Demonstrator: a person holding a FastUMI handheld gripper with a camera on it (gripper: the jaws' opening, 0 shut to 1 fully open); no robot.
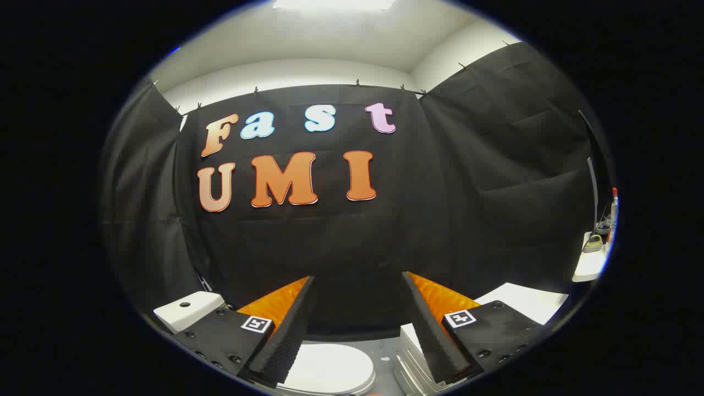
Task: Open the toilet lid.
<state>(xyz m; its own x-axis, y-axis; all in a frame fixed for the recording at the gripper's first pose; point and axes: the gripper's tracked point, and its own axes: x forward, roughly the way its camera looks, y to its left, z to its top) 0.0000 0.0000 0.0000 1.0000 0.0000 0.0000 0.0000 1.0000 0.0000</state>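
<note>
The white toilet lid (330, 367) lies flat and closed, low between my fingers and a little below them. Behind the left finger stands the white cistern (187, 309) with a dark button on its top. My gripper (357, 283) hangs above the toilet with its fingers wide apart and nothing between them. Neither finger touches the lid.
A white ribbed box or stack (410, 360) stands just right of the toilet under the right finger. A white surface (528, 302) lies beyond it. Further right, a white shelf (588, 264) carries small items. Black cloth walls close the booth behind and to both sides.
</note>
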